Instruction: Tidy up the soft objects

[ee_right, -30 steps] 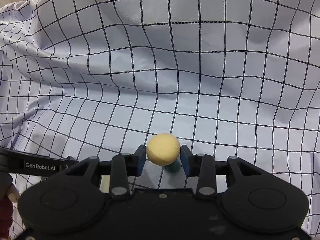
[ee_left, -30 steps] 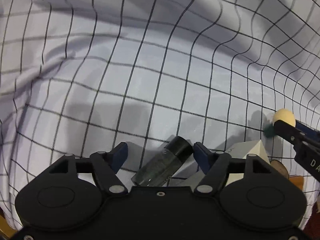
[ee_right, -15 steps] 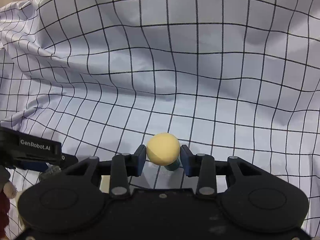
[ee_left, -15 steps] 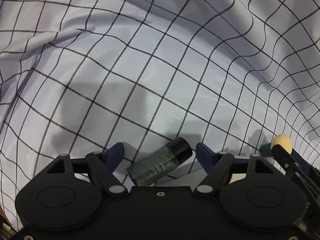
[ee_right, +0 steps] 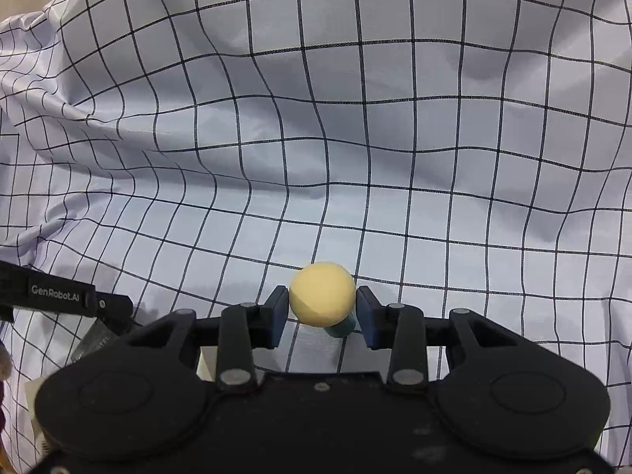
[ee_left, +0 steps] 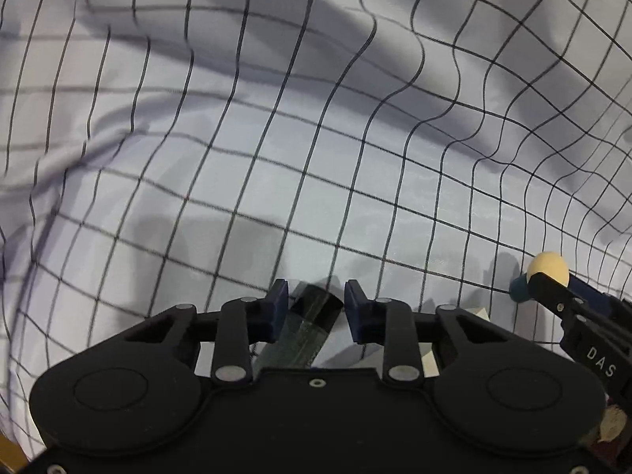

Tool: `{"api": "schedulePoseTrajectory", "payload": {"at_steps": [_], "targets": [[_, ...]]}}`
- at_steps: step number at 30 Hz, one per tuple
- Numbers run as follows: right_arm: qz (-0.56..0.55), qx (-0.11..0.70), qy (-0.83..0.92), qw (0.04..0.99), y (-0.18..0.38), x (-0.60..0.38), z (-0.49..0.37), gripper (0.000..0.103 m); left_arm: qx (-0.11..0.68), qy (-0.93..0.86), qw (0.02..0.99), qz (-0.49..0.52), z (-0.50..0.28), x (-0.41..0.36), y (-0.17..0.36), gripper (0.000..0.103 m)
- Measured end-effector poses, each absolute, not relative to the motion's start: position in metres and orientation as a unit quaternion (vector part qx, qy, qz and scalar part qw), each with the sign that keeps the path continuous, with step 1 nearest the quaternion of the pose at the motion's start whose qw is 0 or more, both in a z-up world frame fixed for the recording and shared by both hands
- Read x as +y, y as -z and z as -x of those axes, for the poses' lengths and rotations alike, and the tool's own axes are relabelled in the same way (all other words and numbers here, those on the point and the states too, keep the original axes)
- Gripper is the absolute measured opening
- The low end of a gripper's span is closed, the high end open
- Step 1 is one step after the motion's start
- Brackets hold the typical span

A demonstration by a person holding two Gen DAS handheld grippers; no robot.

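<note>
My left gripper [ee_left: 315, 303] is shut on a dark green translucent bottle with a black cap [ee_left: 312, 322], which lies slanted between the blue pads. My right gripper [ee_right: 320, 307] is shut on a pale yellow ball [ee_right: 322, 294] that tops a teal base [ee_right: 343, 327]. In the left wrist view the right gripper's fingers [ee_left: 568, 300] show at the right edge with the yellow ball [ee_left: 548, 269]. In the right wrist view the left gripper's body [ee_right: 63, 296] shows at the left edge.
A white cloth with a black grid [ee_right: 355, 138] covers the whole surface in soft folds; it also fills the left wrist view [ee_left: 276, 138]. A white box [ee_left: 476, 312] lies just behind the left gripper's right finger. A brown object [ee_left: 612, 426] peeks in at the lower right.
My left gripper's jaws have closed from wide open onto the bottle. The left view has swung over the cloth. My right gripper holds the ball as before, barely moved.
</note>
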State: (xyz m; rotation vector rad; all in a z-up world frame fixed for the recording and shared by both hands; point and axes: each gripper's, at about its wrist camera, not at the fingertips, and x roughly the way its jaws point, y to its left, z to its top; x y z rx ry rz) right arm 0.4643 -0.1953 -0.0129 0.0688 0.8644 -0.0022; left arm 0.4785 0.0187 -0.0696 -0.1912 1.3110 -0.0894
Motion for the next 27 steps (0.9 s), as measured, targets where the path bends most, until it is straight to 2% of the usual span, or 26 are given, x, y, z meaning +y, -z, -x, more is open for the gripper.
{"api": "schedulePoseTrajectory", "payload": {"at_steps": [10, 16, 22, 25, 27], "targets": [[-0.035, 0.420, -0.005, 0.907, 0.015, -0.194, -0.462, 0.037, 0.584, -0.011, 0.809, 0.067, -0.498, 0.057, 0.066, 0.031], [-0.036, 0.420, -0.003, 0.907, 0.016, -0.196, -0.460, 0.037, 0.599, 0.052, 0.798, 0.043, -0.482, 0.056, 0.062, 0.034], [-0.029, 0.422, 0.000, 0.906, 0.016, -0.194, -0.457, 0.037, 0.619, 0.074, 0.779, 0.070, -0.468, 0.051, 0.061, 0.045], [-0.026, 0.422, 0.000, 0.906, 0.015, -0.193, -0.455, 0.037, 0.632, 0.078, 0.766, 0.092, -0.462, 0.052, 0.061, 0.054], [-0.025, 0.420, -0.002, 0.907, 0.014, -0.193, -0.454, 0.037, 0.644, 0.077, 0.753, 0.109, -0.460, 0.052, 0.065, 0.064]]}}
